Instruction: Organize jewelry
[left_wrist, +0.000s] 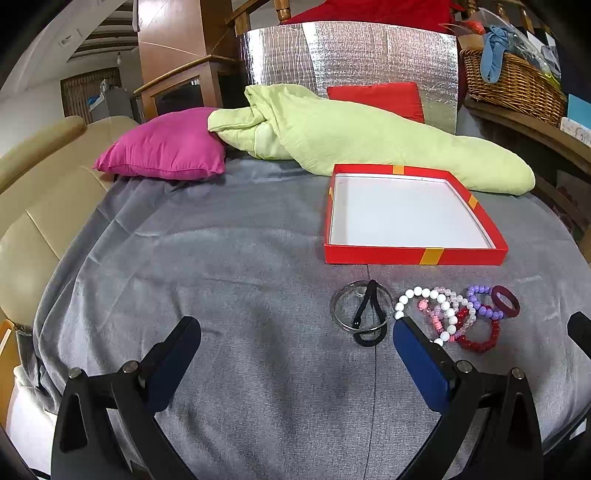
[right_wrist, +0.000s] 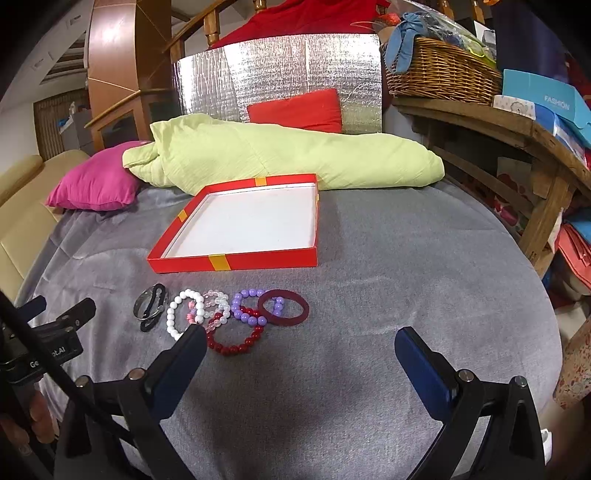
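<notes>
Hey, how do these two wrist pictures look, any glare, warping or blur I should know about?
Left wrist view: strong fisheye bending, dark corners, bright glare on the foil panel; red box and bracelets sharp. Right wrist view: same warping, the table curves, foil shines, soft shadows under the open right gripper.

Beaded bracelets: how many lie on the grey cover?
5: white leftmost, pink inside its loop, clear next, red nearest the grippers, purple beside the maroon bangle. They overlap, so another could be hidden.
</notes>
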